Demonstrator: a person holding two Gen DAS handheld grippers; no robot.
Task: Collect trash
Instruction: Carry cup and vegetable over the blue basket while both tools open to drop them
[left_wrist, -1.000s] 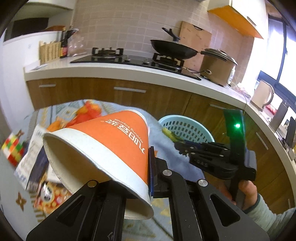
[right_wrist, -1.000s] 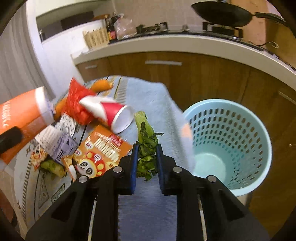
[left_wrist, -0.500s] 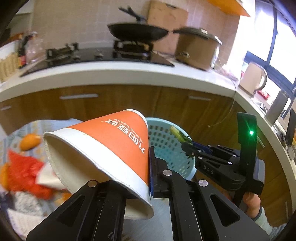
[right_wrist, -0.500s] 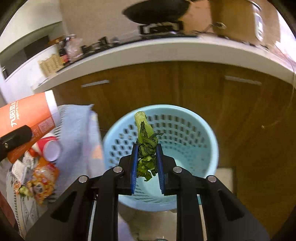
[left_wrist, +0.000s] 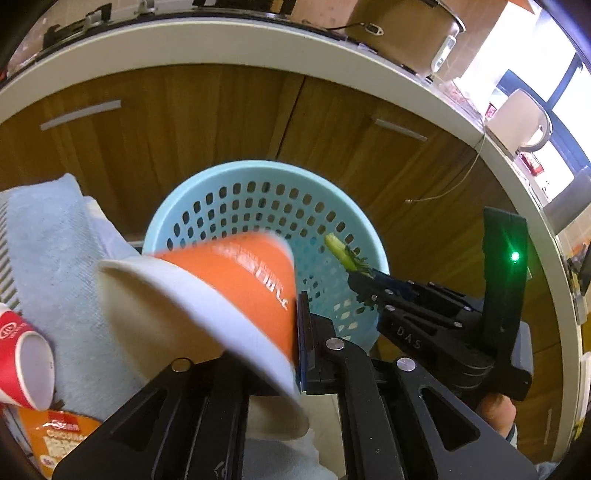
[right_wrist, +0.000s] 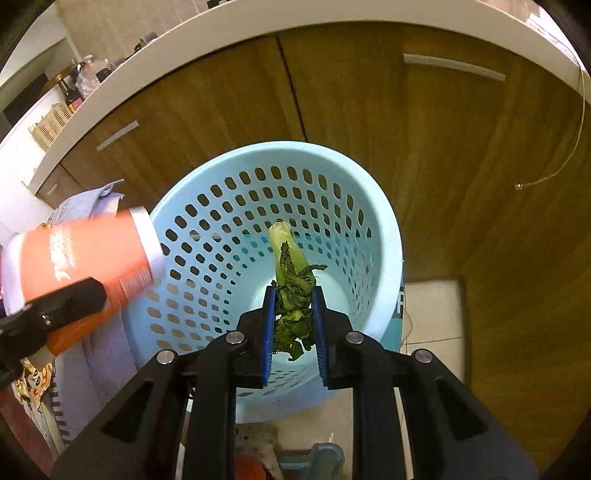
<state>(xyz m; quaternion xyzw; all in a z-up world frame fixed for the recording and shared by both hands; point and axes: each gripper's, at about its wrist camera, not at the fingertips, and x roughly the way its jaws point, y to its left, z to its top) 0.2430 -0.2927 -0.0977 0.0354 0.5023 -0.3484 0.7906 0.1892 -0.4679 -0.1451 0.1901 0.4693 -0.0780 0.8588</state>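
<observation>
Over the basket (right_wrist: 384, 229), wilted dark-green vegetable (right_wrist: 293, 295)

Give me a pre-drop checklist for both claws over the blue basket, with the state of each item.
1. Orange paper cup over the basket mouth: not ok. Its base reaches over the rim, its wide mouth hangs outside on the towel side.
2. Left claw: jaws opening with the cup's wall between them, cup blurred; whether it has slipped free, cannot tell.
3. Wilted greens over the basket opening: ok.
4. Right claw gripping the greens: ok.
5. Basket upright, room inside: ok. What shows of its bottom is bare.
6. Claws clear of each other: ok, apart in both views.
</observation>
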